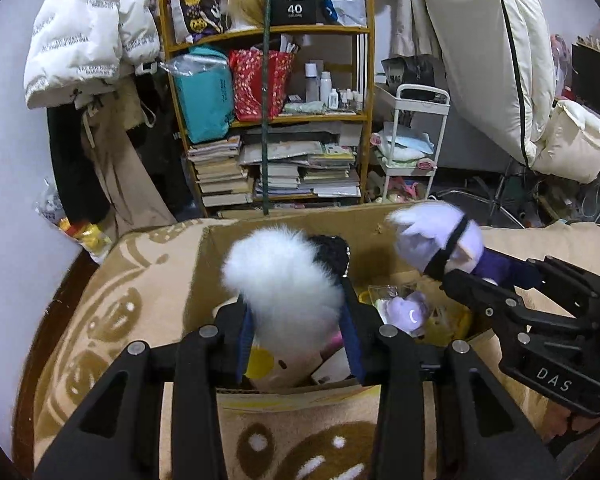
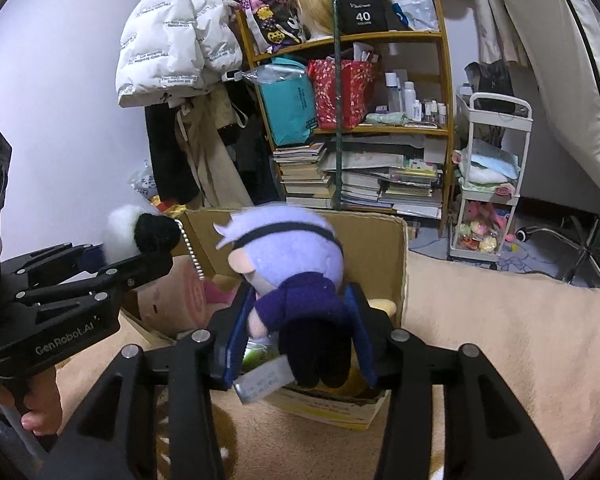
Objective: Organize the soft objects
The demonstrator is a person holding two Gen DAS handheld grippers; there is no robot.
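Left tool [image 1: 296, 320]: jaws partly apart, closed around a white fluffy pompom [image 1: 280, 276] with a black knitted part, above the open cardboard box [image 1: 204, 276]. Right tool [image 2: 300, 336]: jaws partly apart, gripping a lavender-haired plush doll [image 2: 296, 276] by its dark purple body, over the same box. Box resting on a beige patterned blanket [image 1: 112, 320]. Bookshelf [image 1: 268, 120] behind.

Box [image 1: 204, 280]: floor hidden under contents; near wall cut by gripper frames. White pompom [image 1: 280, 280]: lower end hidden between fingers. Doll [image 2: 288, 276]: face turned away, head motion-blurred. Book spines: unreadable. Hand [image 2: 36, 412]: cut off at edge.
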